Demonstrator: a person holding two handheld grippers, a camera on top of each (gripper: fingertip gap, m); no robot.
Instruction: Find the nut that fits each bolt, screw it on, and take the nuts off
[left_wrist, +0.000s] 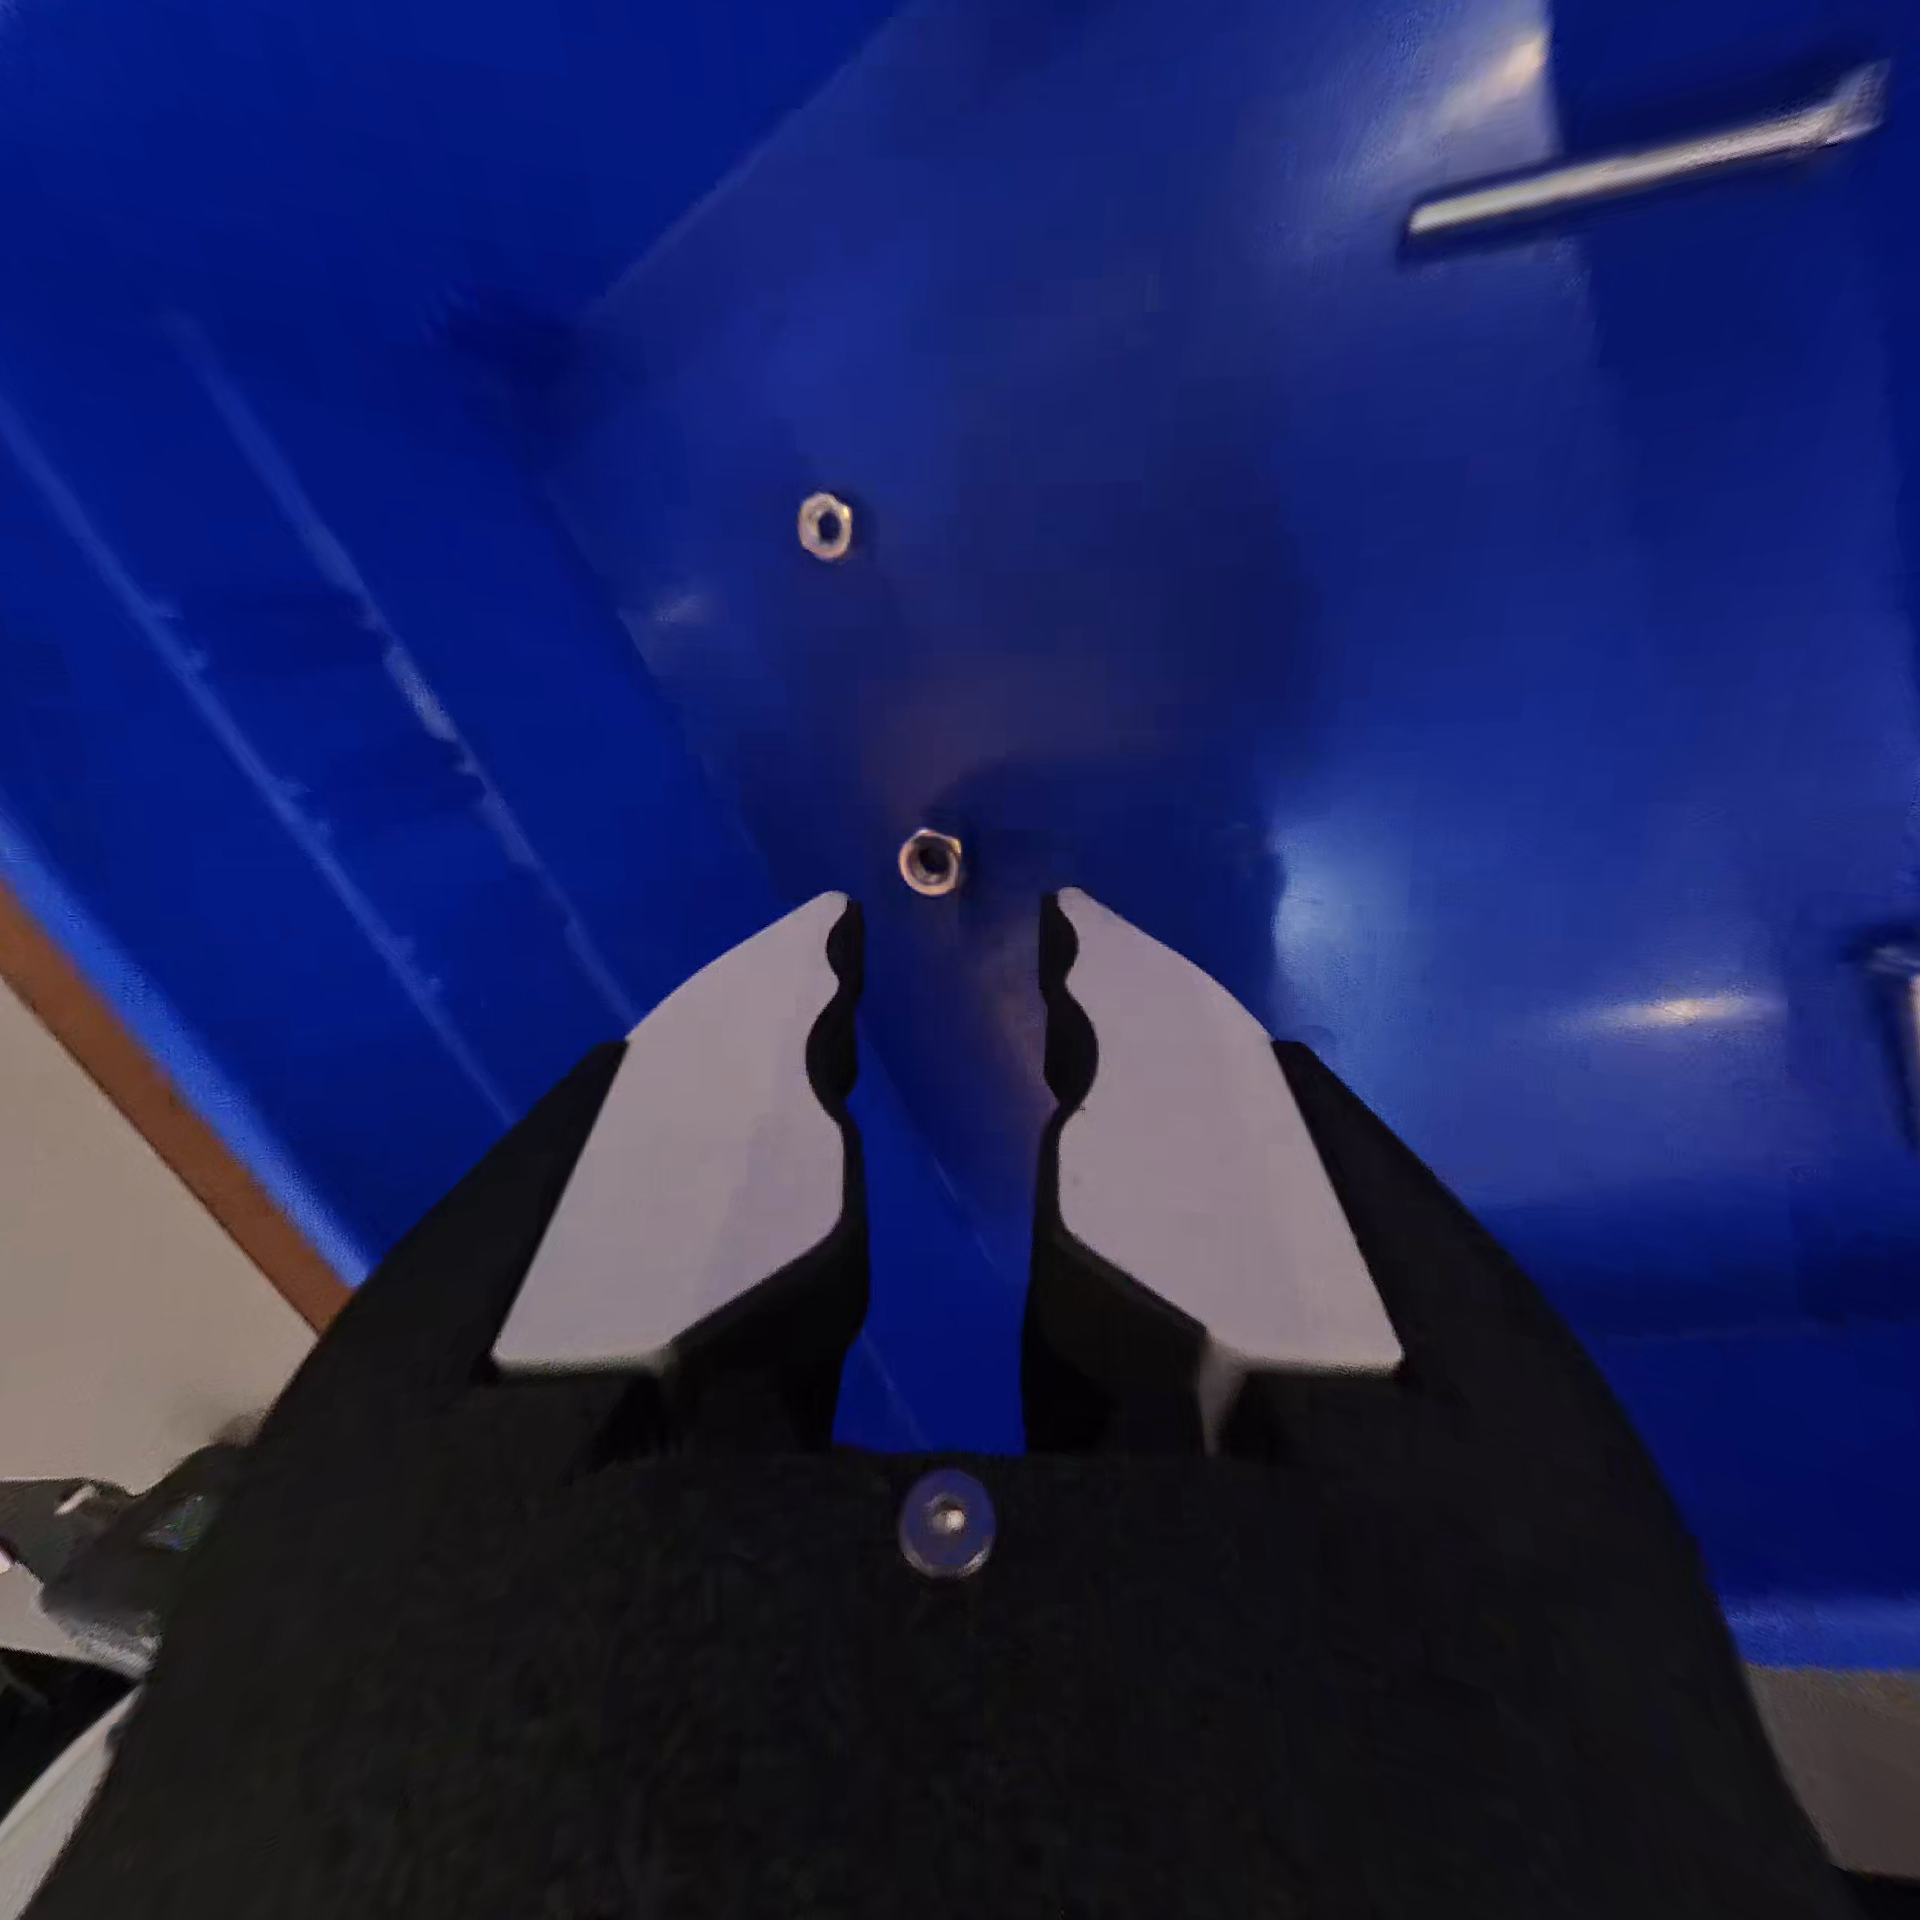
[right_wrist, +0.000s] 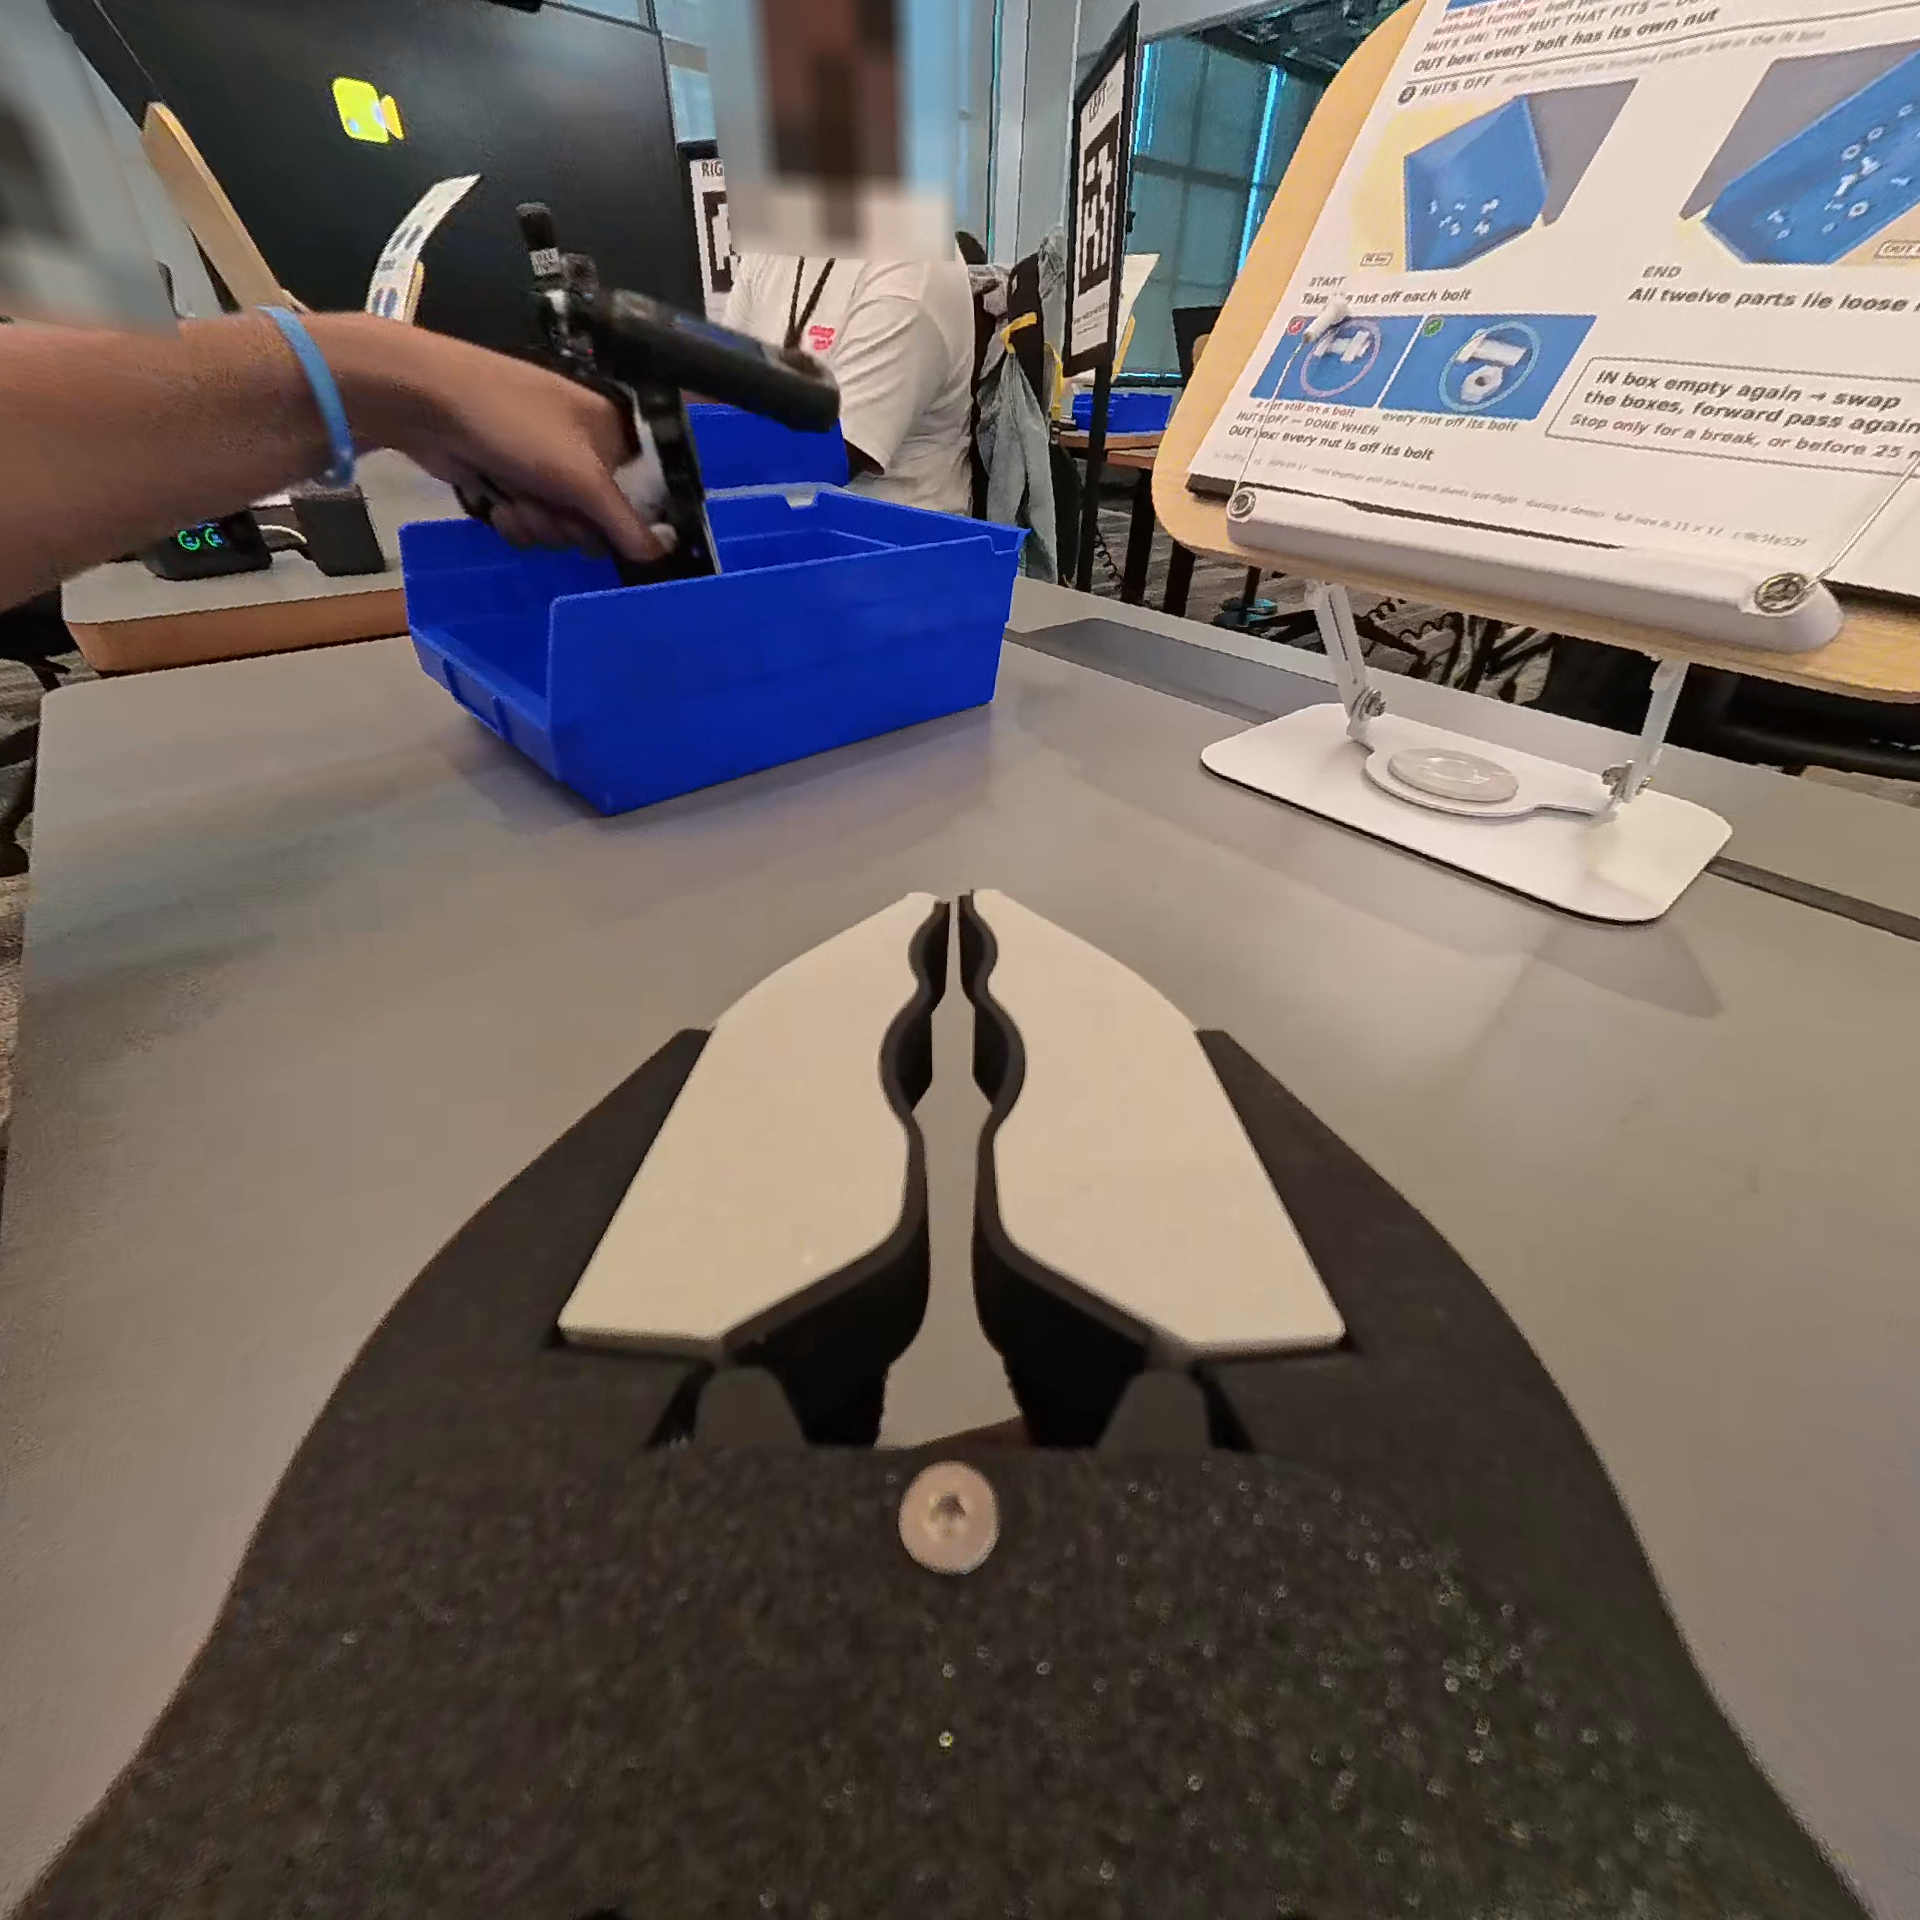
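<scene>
**A:** Where is the left tool (left_wrist: 951, 902) sitting?

**B:** It is reaching down inside the blue bin (left_wrist: 1351, 644), with its fingers standing apart and nothing between them. A small nut (left_wrist: 931, 860) is lying on the bin floor just beyond the tips, slightly toward the left finger, not touching either one.

**A:** Anything else lying in there?

**B:** A second nut (left_wrist: 825, 526) is resting flat farther along the floor, well apart from the first. A long bolt (left_wrist: 1647, 166) is lying toward the upper right, blurred, and another bit of metal is showing at the right edge, too cut off to identify.

**A:** And the right tool (right_wrist: 954, 902)?

**B:** It is hovering low over the grey worktop (right_wrist: 312, 1039), fingers drawn almost together with only a thin slit between them, gripping nothing.

**A:** Is the bin showing from that side?

**B:** Yes, the bin is standing on the worktop to the upper left, well apart from the right tool. A person's hand (right_wrist: 520, 457), with a blue wristband (right_wrist: 312, 390) on the wrist, is holding the left tool dipped into the bin's open top.

**A:** What is standing on the right?

**B:** A white stand (right_wrist: 1455, 800) is carrying a wooden board with a printed instruction sheet (right_wrist: 1621, 260). Behind the worktop another person in a white shirt is sitting near a second blue bin.
</scene>
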